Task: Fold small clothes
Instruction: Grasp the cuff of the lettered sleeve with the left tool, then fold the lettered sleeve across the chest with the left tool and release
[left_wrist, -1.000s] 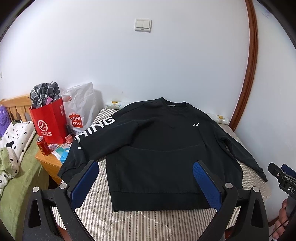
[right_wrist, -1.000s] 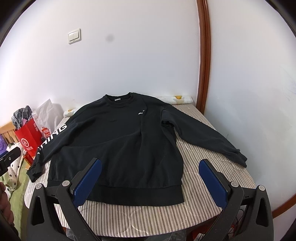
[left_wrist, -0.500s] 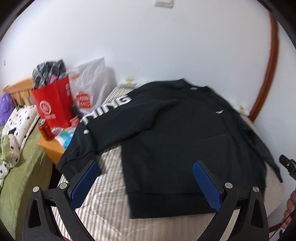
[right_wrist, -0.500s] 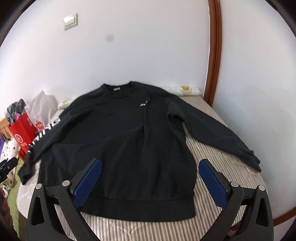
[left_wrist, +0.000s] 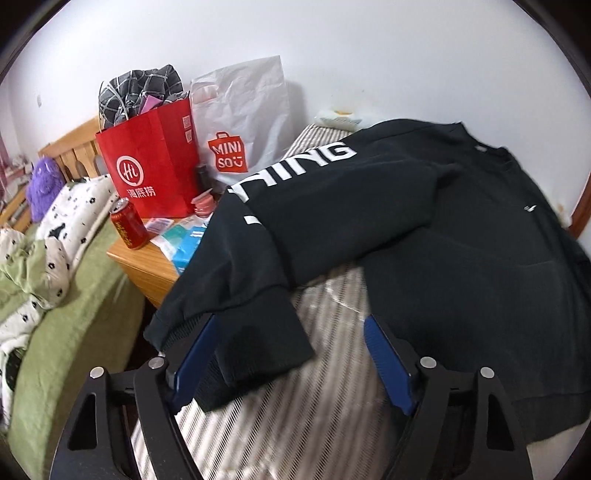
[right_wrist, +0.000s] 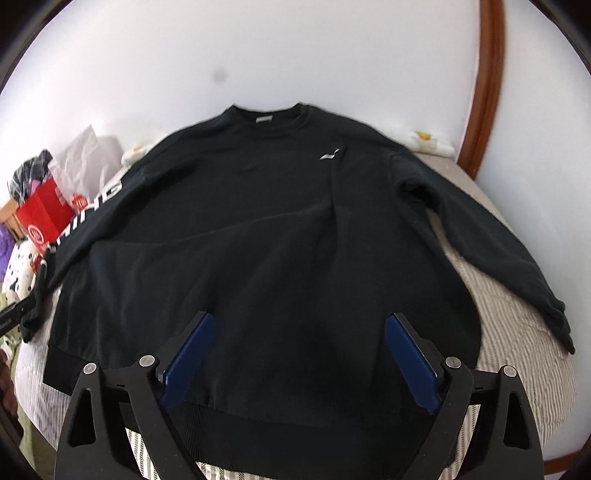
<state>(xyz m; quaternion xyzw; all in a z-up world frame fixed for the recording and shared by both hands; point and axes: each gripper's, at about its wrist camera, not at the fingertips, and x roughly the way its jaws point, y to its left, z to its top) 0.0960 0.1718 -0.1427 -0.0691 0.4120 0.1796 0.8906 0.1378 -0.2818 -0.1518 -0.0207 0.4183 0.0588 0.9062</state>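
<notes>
A black sweatshirt (right_wrist: 258, 229) lies spread flat, front up, on a striped mattress (right_wrist: 517, 332). Its sleeve with white letters (left_wrist: 295, 206) runs down to a cuff (left_wrist: 258, 339) at the mattress's left edge. My left gripper (left_wrist: 291, 332) is low over that cuff. Its jaws are closing with the cuff lying between the blue pads (left_wrist: 380, 350), which do not press on it. My right gripper (right_wrist: 300, 319) hovers over the lower body just above the hem (right_wrist: 295, 417). Its jaws are closing too, with flat fabric under the gap. The plain sleeve (right_wrist: 480, 236) stretches to the right.
Left of the mattress a wooden nightstand (left_wrist: 147, 266) holds a red paper bag (left_wrist: 155, 166), a white shopping bag (left_wrist: 243, 110), a red can (left_wrist: 127, 225) and packets. Beyond it are green bedding (left_wrist: 74, 314) and a purple plush (left_wrist: 44, 184). A wooden door frame (right_wrist: 484, 92) stands at the right.
Both grippers have come down and closer to the sweatshirt. The left one swung left onto the lettered sleeve's cuff. Both pairs of jaws stand narrower than before.
</notes>
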